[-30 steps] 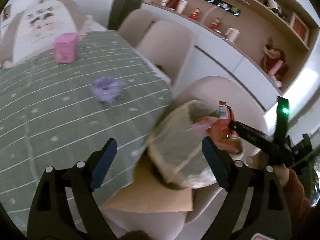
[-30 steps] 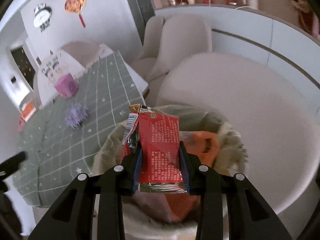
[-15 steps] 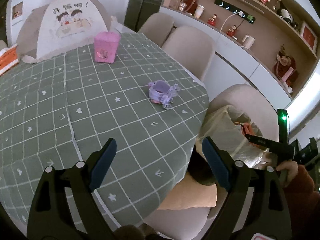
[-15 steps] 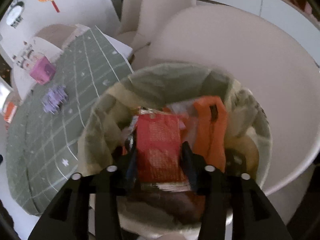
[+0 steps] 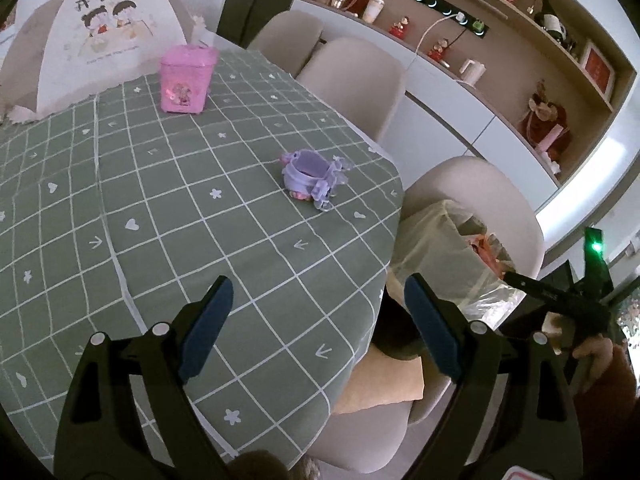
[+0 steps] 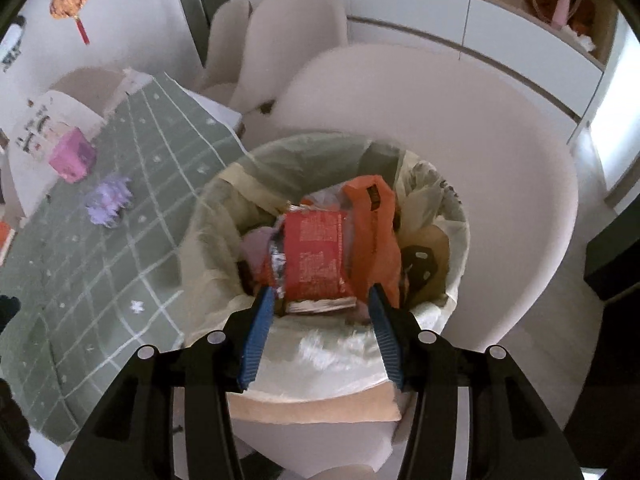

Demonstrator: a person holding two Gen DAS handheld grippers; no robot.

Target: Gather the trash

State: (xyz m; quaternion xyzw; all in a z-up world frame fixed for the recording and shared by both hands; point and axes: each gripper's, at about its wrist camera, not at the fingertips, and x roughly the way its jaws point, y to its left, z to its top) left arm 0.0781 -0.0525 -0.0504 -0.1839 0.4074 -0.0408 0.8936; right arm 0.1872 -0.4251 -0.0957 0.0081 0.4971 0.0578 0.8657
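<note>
A red snack wrapper (image 6: 316, 256) lies on top of the rubbish in the bag-lined trash bin (image 6: 224, 216), beside an orange plastic bag (image 6: 372, 232). My right gripper (image 6: 320, 296) hangs just above the bin's near rim. Its jaws stand open, with the pads clear of the wrapper's sides. In the left wrist view my left gripper (image 5: 318, 286) is open and empty over the corner of the green checked table (image 5: 160, 220). A small purple crumpled item (image 5: 310, 178) lies on the cloth ahead of it. The bin (image 5: 436, 248) stands to its right.
The bin rests on a beige chair (image 6: 460, 140) with a tan cushion (image 6: 316, 408). A pink box (image 5: 186, 80) and a domed food cover (image 5: 108, 28) stand at the table's far end. More chairs and a white cabinet with shelves lie behind. A hand (image 5: 596, 352) holds the right gripper.
My right gripper let go of the red wrapper, which now lies in the bin, and drew back. The left gripper swung from the bin to over the table corner.
</note>
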